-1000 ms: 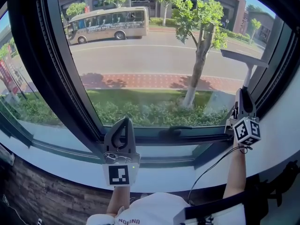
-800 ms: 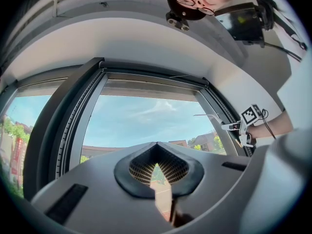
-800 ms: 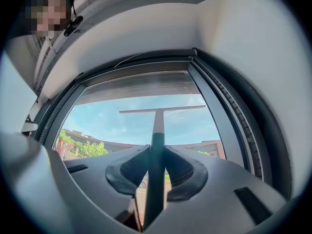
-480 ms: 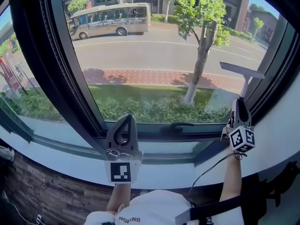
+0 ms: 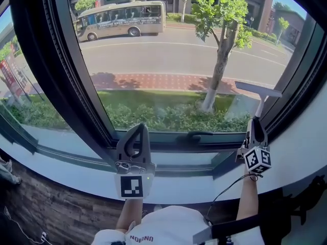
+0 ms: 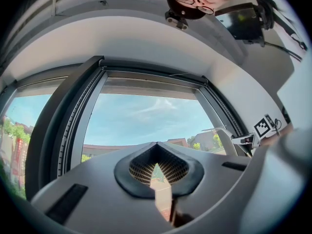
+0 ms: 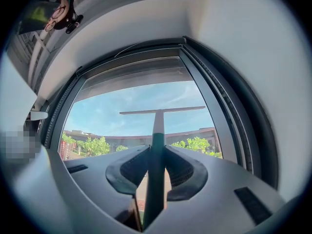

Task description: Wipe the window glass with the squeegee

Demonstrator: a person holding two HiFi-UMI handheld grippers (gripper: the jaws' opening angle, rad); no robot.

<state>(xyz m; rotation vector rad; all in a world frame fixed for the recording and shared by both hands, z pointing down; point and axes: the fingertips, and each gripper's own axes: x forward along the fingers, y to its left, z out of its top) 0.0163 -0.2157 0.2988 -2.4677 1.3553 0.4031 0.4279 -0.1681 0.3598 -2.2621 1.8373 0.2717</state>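
legible text: none | bus (image 5: 120,19) side lettering: too small | red roadside sign (image 5: 6,79): blurred | shirt (image 5: 168,223) print: upside down, unclear | left gripper (image 5: 136,129), right gripper (image 5: 255,121) cubes: square markers, no characters

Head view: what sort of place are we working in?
Probably indoors at a street-facing window: large dark-framed window glass, a white curved sill below it, and a beige bus on the road outside.

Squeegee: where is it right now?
The squeegee stands at the head view's right, handle clamped in the right hand-held gripper, blade up beside the window frame.
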